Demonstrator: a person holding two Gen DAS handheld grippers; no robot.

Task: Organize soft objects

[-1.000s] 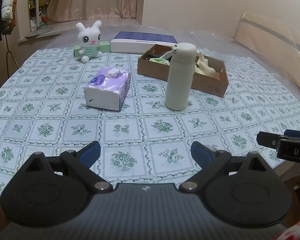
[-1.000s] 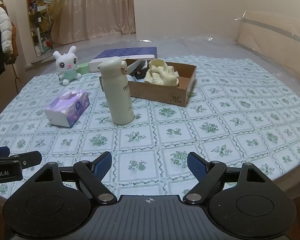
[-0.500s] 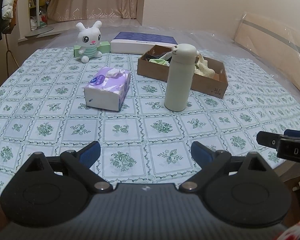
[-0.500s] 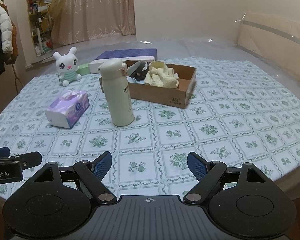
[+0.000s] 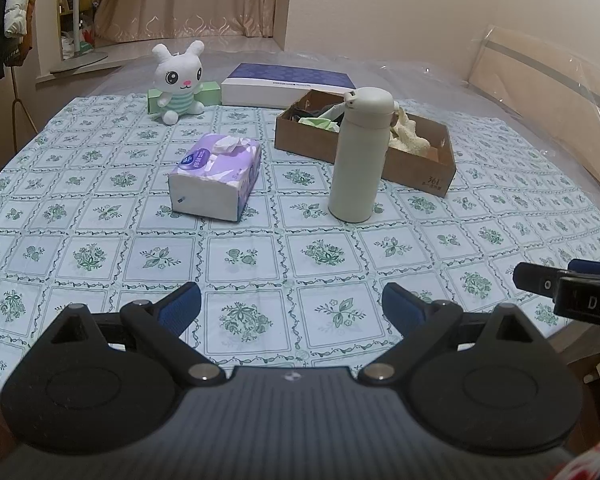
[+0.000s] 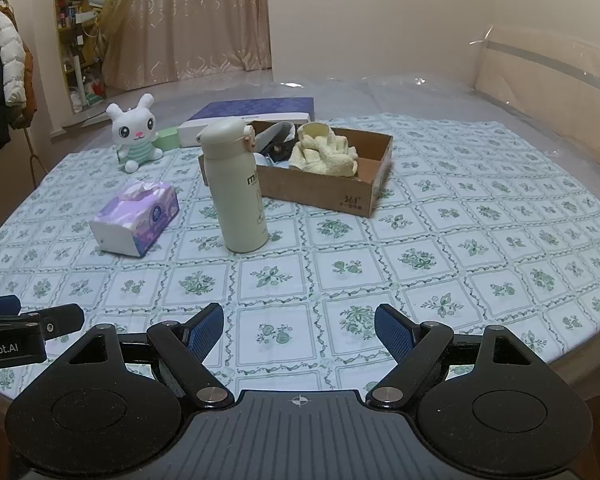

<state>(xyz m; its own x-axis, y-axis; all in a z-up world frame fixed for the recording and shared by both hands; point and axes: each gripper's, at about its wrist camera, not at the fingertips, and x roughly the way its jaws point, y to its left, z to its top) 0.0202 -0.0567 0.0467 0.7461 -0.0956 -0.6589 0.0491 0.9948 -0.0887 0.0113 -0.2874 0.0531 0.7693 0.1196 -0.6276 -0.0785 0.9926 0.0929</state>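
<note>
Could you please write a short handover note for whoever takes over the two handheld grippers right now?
Left gripper and right gripper: both open, empty, over the near edge of the floral tablecloth.
Brown cardboard box: already holds a fluffy yellow cloth and some darker items.
Outside the box: white plush bunny at the far left, purple soft tissue pack mid-left.
Cream insulated bottle stands upright in front of the box; reach around it.
Left to do, probably: bunny and tissue pack into the box.
</note>
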